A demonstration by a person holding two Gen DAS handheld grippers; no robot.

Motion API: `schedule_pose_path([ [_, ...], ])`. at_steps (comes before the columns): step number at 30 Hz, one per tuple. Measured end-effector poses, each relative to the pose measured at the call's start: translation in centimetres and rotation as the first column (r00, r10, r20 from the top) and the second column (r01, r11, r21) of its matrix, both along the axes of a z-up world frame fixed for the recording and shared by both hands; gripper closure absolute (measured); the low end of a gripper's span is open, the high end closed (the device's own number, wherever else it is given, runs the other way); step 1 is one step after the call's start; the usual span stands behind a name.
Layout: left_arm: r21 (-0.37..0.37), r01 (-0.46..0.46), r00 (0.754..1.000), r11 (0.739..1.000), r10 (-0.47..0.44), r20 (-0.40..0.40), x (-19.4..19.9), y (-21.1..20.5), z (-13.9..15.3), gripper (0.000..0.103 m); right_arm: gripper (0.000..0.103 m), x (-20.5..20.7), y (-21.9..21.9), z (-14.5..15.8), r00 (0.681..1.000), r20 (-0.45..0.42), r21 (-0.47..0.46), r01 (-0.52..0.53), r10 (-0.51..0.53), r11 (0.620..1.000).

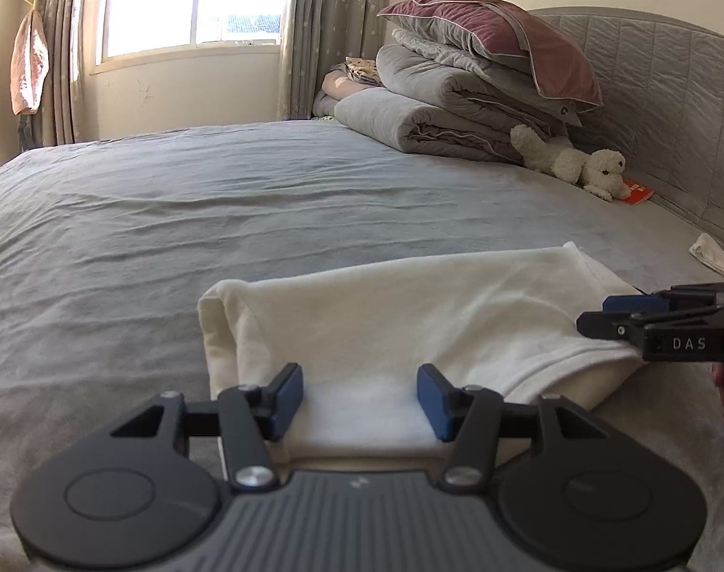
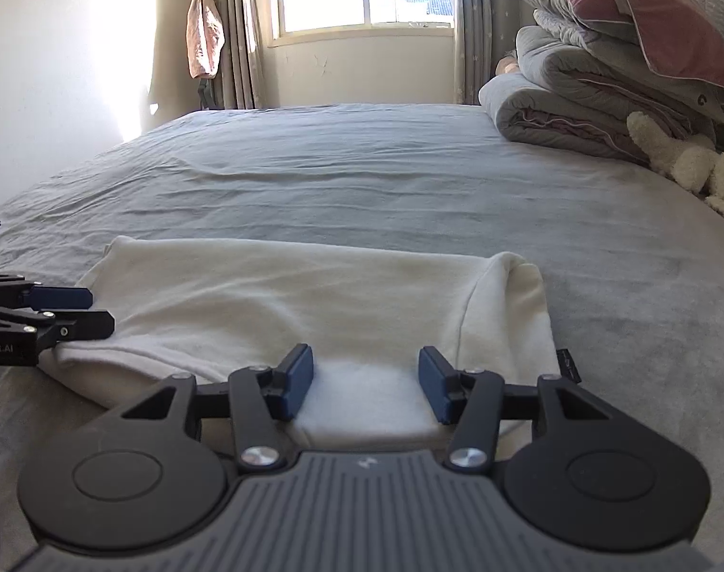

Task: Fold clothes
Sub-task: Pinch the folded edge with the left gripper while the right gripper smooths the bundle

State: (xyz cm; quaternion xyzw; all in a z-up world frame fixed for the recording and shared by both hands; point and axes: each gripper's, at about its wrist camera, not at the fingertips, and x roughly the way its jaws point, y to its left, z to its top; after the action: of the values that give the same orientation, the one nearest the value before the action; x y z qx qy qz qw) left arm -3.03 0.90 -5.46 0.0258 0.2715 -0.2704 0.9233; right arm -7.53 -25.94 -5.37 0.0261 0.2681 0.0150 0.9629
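A cream-white garment (image 1: 409, 314) lies folded on the grey bed sheet (image 1: 219, 219); it also shows in the right wrist view (image 2: 290, 295). My left gripper (image 1: 360, 403) is open, its blue pads on either side of the garment's near edge at the left end. My right gripper (image 2: 366, 383) is open over the near edge at the right end. The right gripper shows side-on in the left wrist view (image 1: 610, 314), at the garment's right end. The left gripper shows side-on in the right wrist view (image 2: 92, 310), at the garment's left end.
Folded grey quilts (image 1: 448, 100) with a maroon pillow (image 1: 495, 33) are stacked by the padded headboard (image 1: 672, 109). A white plush dog (image 1: 576, 162) and a red booklet (image 1: 638, 190) lie beside them. A small white cloth (image 1: 715, 252) lies at the right. A window (image 1: 190, 0) is behind.
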Motion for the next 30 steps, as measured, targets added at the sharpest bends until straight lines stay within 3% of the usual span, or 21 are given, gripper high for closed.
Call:
schedule_pose_path([
  [7, -0.138, -0.140, 0.987, 0.980, 0.128, -0.092, 1.6, 3.2, 1.6, 0.048, 0.049, -0.2, -0.1, 2.3, 0.998, 0.062, 0.090, -0.002, -0.003, 0.996],
  [11, -0.168, -0.210, 0.971, 0.963, 0.186, -0.152, 3.1, 4.7, 1.1, 0.048, 0.049, 0.3, 0.5, 2.9, 0.997, 0.076, 0.163, -0.017, 0.004, 0.986],
  [18, -0.211, -0.226, 0.946, 0.951, 0.163, -0.282, 4.9, 5.4, -0.8, 0.050, 0.049, 1.5, 2.6, 2.8, 0.996, 0.077, 0.173, -0.051, 0.038, 0.984],
  [30, -0.205, -0.237, 0.929, 0.949, 0.160, -0.334, 5.5, 5.3, -1.1, 0.050, 0.049, 2.4, 3.4, 2.3, 0.998, 0.049, 0.175, -0.052, 0.044, 0.983],
])
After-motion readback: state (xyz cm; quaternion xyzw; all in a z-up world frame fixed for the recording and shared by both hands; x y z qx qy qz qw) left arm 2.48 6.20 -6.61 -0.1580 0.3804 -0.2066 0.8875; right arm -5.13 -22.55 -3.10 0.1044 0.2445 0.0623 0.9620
